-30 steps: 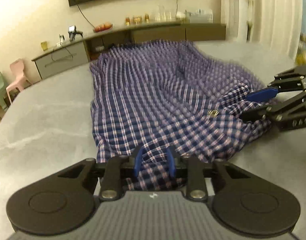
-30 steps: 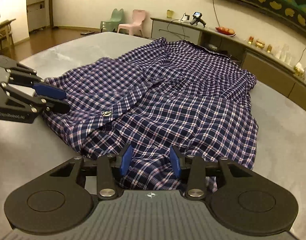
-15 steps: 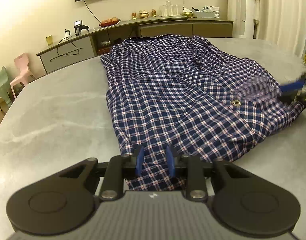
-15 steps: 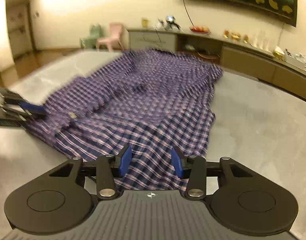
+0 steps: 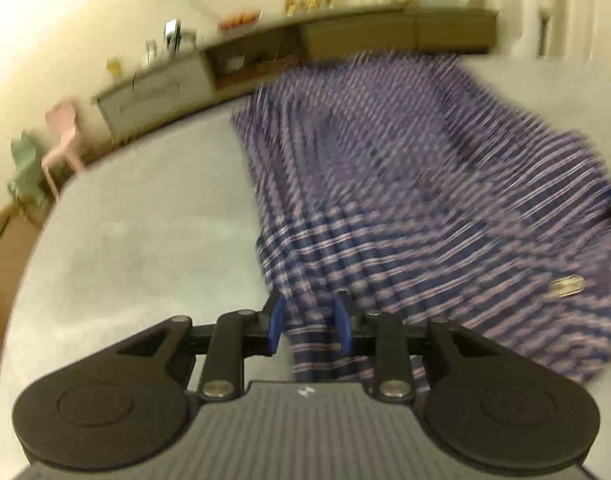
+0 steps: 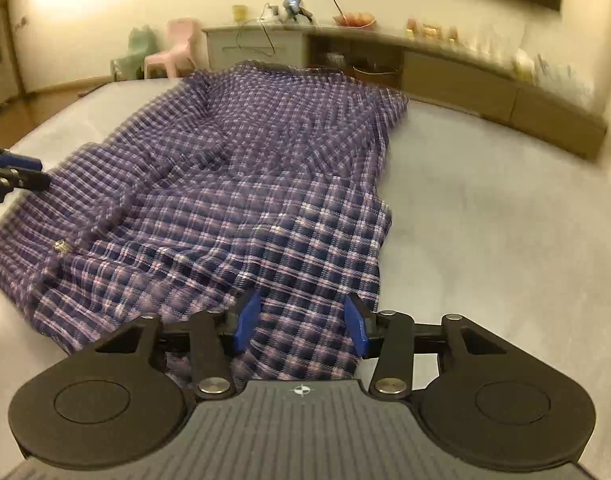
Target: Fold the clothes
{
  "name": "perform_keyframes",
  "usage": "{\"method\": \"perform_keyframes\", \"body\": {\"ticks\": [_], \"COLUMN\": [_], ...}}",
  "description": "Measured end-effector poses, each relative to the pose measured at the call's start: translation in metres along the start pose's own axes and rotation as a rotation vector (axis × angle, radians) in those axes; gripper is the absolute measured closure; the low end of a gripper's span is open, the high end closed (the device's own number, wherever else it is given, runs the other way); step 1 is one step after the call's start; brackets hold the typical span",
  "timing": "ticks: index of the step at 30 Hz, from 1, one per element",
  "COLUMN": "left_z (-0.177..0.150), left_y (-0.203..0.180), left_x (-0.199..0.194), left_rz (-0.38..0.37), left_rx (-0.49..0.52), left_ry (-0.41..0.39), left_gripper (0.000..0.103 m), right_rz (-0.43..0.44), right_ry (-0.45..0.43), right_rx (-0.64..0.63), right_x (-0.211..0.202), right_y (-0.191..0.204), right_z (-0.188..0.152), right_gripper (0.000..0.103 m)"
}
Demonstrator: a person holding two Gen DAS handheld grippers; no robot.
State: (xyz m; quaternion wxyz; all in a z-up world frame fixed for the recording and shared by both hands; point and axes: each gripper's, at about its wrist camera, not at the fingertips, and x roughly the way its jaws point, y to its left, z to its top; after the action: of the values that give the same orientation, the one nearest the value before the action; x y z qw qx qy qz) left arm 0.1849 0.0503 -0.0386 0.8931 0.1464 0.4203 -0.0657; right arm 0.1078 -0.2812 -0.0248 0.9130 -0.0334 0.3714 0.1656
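The blue-and-white checked cotton shirt (image 6: pixel 233 184) lies spread along the grey marbled table (image 6: pixel 505 220), collar end away from me and hem end at both grippers.

Step in hand, as I judge it: carrying the hem up for a lengthwise fold. To do it well I would keep both corners level and evenly tensioned so the fold line runs straight across, and lift only enough to clear the lower layer — dragging would bunch it.

Left gripper (image 5: pixel 308 322): blue fingers (image 5: pixel 274 322) narrowly parted with a gathered strip of cloth between them; it appears pinched, though the view is heavily blurred and I cannot confirm full contact.

Right gripper (image 6: pixel 301 322): blue fingers (image 6: pixel 245 322) stand wide apart, the hem cloth lying between and beneath them — not clamped.

A small metal snap (image 6: pixel 60 246) shows near the placket.
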Motion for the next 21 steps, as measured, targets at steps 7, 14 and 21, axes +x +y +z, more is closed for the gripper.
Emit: {"method": "perform_keyframes", "body": {"ticks": [7,14,21], "left_z": [0.01,0.004,-0.002], "left_y": [0.04,0.049,0.045], "left_x": [-0.026,-0.02,-0.021], "left_rz": [-0.269,-0.312,-0.455], "left_rx": [-0.158,-0.158,-0.2], "left_ry": [-0.148,-0.1,-0.064], "left_gripper": [0.065,0.066,0.065], "right_rz": [0.067,0.039,0.056], "right_ry": [-0.084,-0.052,0.041], "right_rx": [-0.076,-0.147,0.023], "right_x": [-0.02,0.104,0.254], "right_y": [-0.017,-0.042,-0.065], "right_z": [0.071,0.23,0.277], "right_gripper": [0.045,0.019,0.019]}}
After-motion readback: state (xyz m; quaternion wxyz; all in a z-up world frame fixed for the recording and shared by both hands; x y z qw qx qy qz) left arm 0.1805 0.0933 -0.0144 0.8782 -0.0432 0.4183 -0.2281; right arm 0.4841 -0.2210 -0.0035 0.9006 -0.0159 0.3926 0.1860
